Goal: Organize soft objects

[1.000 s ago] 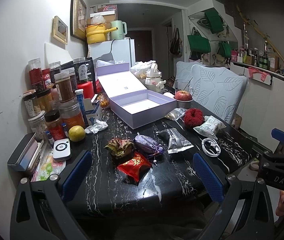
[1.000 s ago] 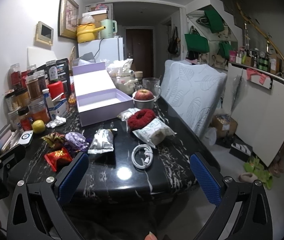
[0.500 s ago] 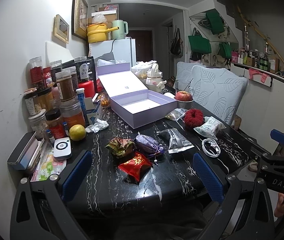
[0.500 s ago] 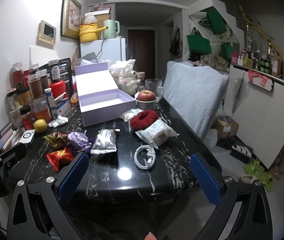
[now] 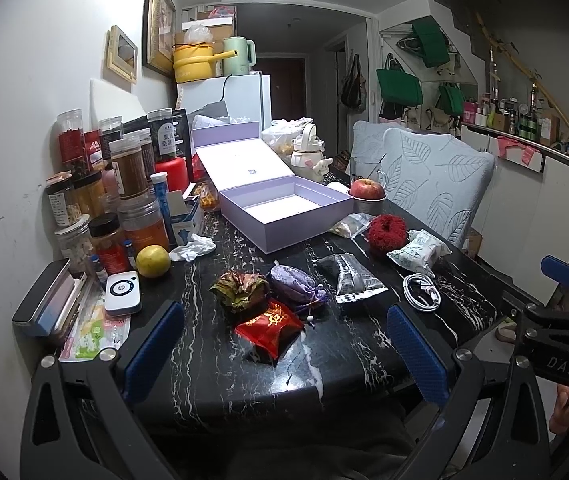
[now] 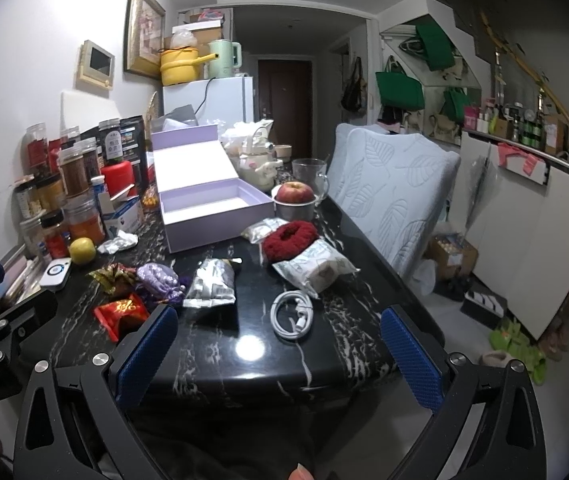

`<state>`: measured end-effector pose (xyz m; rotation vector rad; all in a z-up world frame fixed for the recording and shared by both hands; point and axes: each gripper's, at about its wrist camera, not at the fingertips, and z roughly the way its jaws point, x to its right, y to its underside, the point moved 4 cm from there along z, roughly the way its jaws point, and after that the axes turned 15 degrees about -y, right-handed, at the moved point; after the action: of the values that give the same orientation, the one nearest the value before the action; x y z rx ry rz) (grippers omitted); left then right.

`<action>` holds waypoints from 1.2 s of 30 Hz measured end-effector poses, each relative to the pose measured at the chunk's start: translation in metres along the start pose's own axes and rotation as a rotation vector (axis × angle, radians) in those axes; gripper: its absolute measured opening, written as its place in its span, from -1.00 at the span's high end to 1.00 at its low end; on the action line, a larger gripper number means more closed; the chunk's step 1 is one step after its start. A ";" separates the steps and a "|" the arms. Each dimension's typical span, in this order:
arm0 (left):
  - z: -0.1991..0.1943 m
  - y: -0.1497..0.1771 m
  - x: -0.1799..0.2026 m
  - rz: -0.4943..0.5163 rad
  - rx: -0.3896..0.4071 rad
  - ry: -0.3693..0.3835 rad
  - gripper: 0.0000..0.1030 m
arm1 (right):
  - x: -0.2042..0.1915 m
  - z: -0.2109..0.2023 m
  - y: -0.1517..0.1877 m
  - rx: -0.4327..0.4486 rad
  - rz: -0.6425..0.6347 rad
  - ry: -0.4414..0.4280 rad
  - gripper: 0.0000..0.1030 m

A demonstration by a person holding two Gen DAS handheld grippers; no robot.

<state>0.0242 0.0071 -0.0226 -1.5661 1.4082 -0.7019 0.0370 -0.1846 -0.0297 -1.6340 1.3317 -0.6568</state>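
just beyond the spread left gripper [image 5: 284,354] lies the red pouch [image 5: 269,324]

We see a black marbled worktop [image 5: 364,344] carrying an open lilac box [image 5: 284,210], three small pouches [image 5: 268,324], a white cable [image 5: 421,298], and jars [image 5: 132,184], perhaps spices.

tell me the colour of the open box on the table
Pale lilac box, shown best in the left wrist view.

lilac box [image 5: 284,216], red pouch [image 5: 270,326], white-veined black table [image 5: 364,352]
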 end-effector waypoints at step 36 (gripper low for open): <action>0.039 0.002 0.008 0.003 -0.095 0.070 -1.00 | 0.010 0.017 0.004 -0.005 0.024 -0.057 -1.00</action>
<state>0.0587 0.0091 -0.0428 -1.6253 1.5148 -0.7034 0.0519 -0.1890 -0.0425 -1.6268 1.3103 -0.5886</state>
